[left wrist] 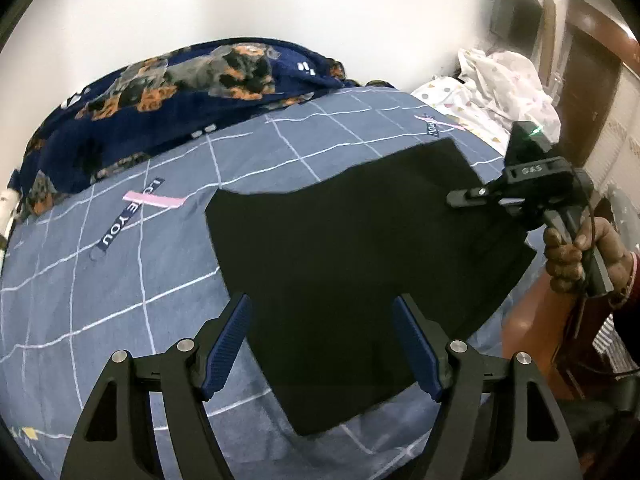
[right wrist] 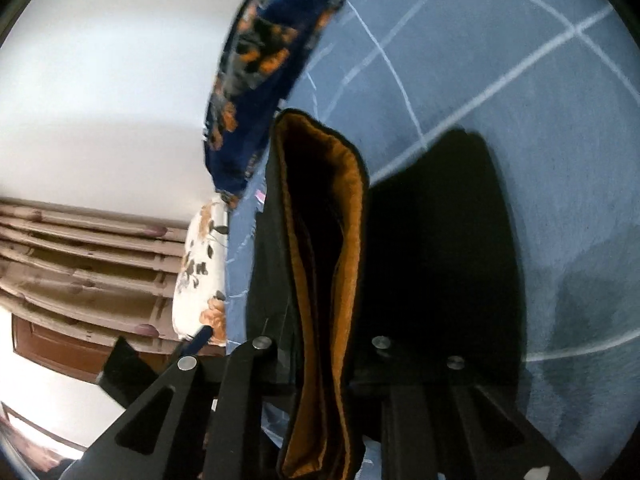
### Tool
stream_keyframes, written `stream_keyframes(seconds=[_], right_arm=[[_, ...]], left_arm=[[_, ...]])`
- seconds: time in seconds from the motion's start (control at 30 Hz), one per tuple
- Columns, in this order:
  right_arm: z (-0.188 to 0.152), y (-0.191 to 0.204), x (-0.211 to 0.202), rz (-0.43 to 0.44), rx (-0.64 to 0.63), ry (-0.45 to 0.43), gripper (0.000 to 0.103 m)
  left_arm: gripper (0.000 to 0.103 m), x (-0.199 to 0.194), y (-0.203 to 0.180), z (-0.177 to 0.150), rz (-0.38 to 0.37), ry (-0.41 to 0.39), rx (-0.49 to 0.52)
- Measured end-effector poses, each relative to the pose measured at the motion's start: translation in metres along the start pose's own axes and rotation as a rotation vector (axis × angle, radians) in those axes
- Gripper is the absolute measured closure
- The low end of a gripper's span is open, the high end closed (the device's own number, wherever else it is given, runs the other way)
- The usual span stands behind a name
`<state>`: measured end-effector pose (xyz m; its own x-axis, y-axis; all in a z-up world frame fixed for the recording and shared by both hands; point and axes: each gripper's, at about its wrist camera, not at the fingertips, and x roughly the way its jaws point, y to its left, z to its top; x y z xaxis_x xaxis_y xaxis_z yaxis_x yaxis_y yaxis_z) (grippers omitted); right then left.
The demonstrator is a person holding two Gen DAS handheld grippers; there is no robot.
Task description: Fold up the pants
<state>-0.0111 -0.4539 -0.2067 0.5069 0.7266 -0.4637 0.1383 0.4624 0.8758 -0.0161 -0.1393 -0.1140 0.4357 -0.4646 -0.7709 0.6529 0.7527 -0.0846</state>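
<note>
Black pants [left wrist: 352, 248] lie lengthwise toward the pillows, right tool [left wrist: 460, 200] pinching their edge, left tool [left wrist: 322, 344] released.

Your black fabric pants [left wrist: 360, 248] lie spread flat on the bed as a broad, roughly rectangular folded panel, one corner reaching toward the near edge. At the right side you have an edge of them lifted — in the right wrist view that raised part [right wrist: 320, 240] hangs upright as a doubled fold, black outside with an orange-brown fleecy lining showing along its open edges.
</note>
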Motion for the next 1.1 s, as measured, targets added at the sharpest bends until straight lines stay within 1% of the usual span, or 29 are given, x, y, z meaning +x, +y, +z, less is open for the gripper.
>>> stream_keyframes(seconds=[0.1, 0.27, 0.37, 0.43, 0.5, 0.53, 0.6, 0.63, 0.67, 0.7, 0.73, 0.77, 0.8, 0.87, 0.93, 1.0, 1.03, 1.1], right_arm=[[0.006, -0.009, -0.010, 0.003, 0.017, -0.039, 0.087], [0.006, -0.033, -0.016, 0.026, 0.079, -0.057, 0.087], [0.003, -0.038, -0.019, 0.051, 0.090, -0.067, 0.086], [0.002, -0.041, -0.021, 0.063, 0.098, -0.064, 0.082], [0.002, -0.047, -0.027, 0.050, 0.135, -0.085, 0.076], [0.000, -0.049, -0.034, 0.047, 0.141, -0.104, 0.076], [-0.008, -0.046, -0.064, -0.019, 0.120, -0.194, 0.075], [-0.013, -0.043, -0.077, -0.036, 0.109, -0.227, 0.075], [-0.021, -0.038, -0.090, -0.010, 0.105, -0.254, 0.075], [-0.031, -0.031, -0.102, 0.075, 0.104, -0.261, 0.075], [-0.042, -0.024, -0.109, 0.154, 0.100, -0.249, 0.074], [-0.052, -0.018, -0.112, 0.176, 0.096, -0.234, 0.070], [-0.059, -0.014, -0.113, 0.176, 0.096, -0.221, 0.063], [-0.077, -0.014, -0.109, 0.177, 0.131, -0.187, 0.058], [-0.087, -0.022, -0.102, 0.186, 0.183, -0.167, 0.058], [-0.095, -0.033, -0.092, 0.165, 0.218, -0.149, 0.058], [-0.096, -0.037, -0.087, 0.151, 0.237, -0.148, 0.058], [-0.098, -0.044, -0.077, 0.155, 0.276, -0.155, 0.058]], left_arm=[[0.030, 0.002, 0.001, -0.003, -0.007, 0.008, -0.007], [0.030, 0.009, -0.002, -0.006, -0.008, 0.032, 0.002], [0.030, 0.013, -0.004, -0.008, -0.010, 0.047, 0.007], [0.030, 0.014, -0.004, -0.009, -0.008, 0.050, 0.009], [0.030, 0.015, -0.004, -0.008, -0.010, 0.053, 0.008], [0.030, 0.014, -0.003, -0.008, -0.013, 0.051, 0.006], [0.030, 0.012, -0.001, -0.007, -0.018, 0.038, -0.002], [0.030, 0.011, 0.000, -0.007, -0.022, 0.035, -0.007], [0.030, 0.011, 0.002, -0.006, -0.028, 0.034, -0.013], [0.030, 0.011, 0.003, -0.006, -0.035, 0.032, -0.021], [0.030, 0.012, 0.003, -0.006, -0.042, 0.031, -0.028], [0.030, 0.013, 0.003, -0.006, -0.047, 0.031, -0.032], [0.030, 0.013, 0.003, -0.006, -0.050, 0.031, -0.035], [0.030, 0.015, 0.002, -0.007, -0.057, 0.033, -0.034], [0.030, 0.014, 0.000, -0.009, -0.059, 0.035, -0.027], [0.030, 0.013, -0.001, -0.011, -0.061, 0.032, -0.022], [0.030, 0.012, -0.001, -0.012, -0.062, 0.029, -0.020], [0.030, 0.010, 0.000, -0.013, -0.063, 0.028, -0.019]])
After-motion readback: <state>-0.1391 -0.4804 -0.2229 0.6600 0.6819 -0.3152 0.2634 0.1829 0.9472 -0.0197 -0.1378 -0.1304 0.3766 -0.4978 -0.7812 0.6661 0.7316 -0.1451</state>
